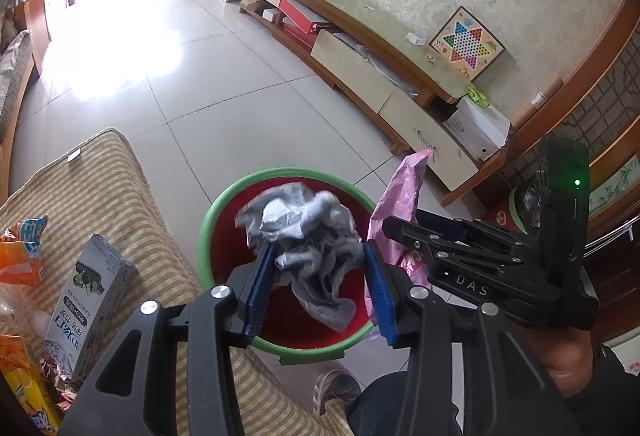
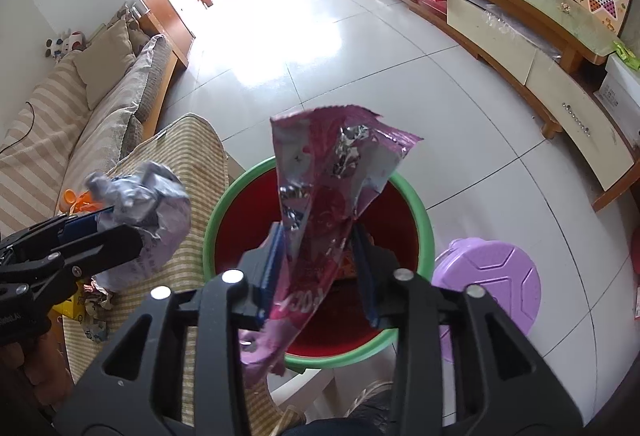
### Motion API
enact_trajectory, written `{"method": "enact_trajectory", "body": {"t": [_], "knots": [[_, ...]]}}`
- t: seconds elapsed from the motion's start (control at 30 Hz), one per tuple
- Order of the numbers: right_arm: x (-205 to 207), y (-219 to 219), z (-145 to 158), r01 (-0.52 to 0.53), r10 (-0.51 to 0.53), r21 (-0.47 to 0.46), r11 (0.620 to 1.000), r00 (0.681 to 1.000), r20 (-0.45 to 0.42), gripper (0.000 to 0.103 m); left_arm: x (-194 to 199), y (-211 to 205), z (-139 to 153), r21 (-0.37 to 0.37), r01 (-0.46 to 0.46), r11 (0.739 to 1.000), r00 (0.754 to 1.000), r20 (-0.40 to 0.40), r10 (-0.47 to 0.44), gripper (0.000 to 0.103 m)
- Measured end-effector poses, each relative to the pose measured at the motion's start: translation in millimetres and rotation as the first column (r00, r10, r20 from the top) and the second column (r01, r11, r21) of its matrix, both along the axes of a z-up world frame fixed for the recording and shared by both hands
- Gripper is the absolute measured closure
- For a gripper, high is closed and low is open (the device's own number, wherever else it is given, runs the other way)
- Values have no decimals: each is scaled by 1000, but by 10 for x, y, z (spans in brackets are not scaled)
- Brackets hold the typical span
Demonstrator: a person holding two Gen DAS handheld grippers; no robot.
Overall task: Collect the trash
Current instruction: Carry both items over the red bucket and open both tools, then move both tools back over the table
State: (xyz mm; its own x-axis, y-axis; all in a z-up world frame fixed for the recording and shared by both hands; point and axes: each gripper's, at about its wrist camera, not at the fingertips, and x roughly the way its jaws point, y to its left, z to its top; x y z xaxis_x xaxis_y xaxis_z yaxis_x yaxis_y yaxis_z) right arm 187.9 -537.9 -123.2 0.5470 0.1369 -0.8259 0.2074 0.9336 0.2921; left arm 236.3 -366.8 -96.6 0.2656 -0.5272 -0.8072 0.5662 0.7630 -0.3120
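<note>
Red inside and green at the rim, the trash bucket [image 1: 208, 220] stands on the tiled floor [image 1: 192, 84], just beside the striped cushion [image 1: 104, 192]. The left gripper [image 1: 320, 272] hangs above the bucket's opening, and its blue pads [image 1: 260, 288] are pinching a crumpled grey wrapper [image 1: 304, 228], which bulges up between them. The right gripper [image 2: 318, 268] is also above the bucket, its two fingers pressed onto a pink foil snack bag [image 2: 320, 188]; the bag stands up out of the fingers, torn open at the top, and its lower end droops toward the camera. On the cushion lie more things: a grey carton [image 1: 90, 300] with printed characters, an orange packet [image 1: 20, 252] and some scraps. A purple lid [image 2: 488, 284] lies on the floor at the right side of the bucket.
</note>
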Motion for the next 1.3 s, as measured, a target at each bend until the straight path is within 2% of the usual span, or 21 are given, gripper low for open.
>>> {"method": "enact_trajectory", "body": {"t": [0.03,0.07,0.1,0.27,0.37,0.4,0.7,0.9,1.07,1.3], "knots": [[4,5,4,1,-1,-8,1000,1000,1,42,16,5,17,-8,-7,1000,1000,3,7,44],[6,13,13,4,-4,-21,1000,1000,2,22,20,24,37,-19,-17,1000,1000,9,17,34],[3,16,22,10,-10,-32,999,1000,6,11,20,46,58,-34,-25,999,1000,15,25,31],[7,38,42,13,-12,-44,999,1000,8,5,8,75,131,-53,-34,998,999,25,35,22],[-3,67,72,19,-19,-66,998,1000,6,5,-17,133,182,-47,-54,997,997,52,56,9],[-9,80,83,23,-22,-72,997,1000,5,5,-25,165,203,-42,-63,997,996,62,66,8],[-98,366,321,-1,4,-116,993,1000,28,5,-106,566,331,-38,-130,991,988,75,133,8],[-209,712,484,-34,44,-147,989,997,61,5,-258,1026,462,-42,-188,981,977,95,191,8],[-283,1047,565,-69,81,-143,987,994,78,5,-428,1493,575,-40,-247,968,961,115,250,8],[-338,1557,631,-142,154,-139,980,985,81,5,-674,2216,621,-24,-350,936,927,135,350,8]]}}
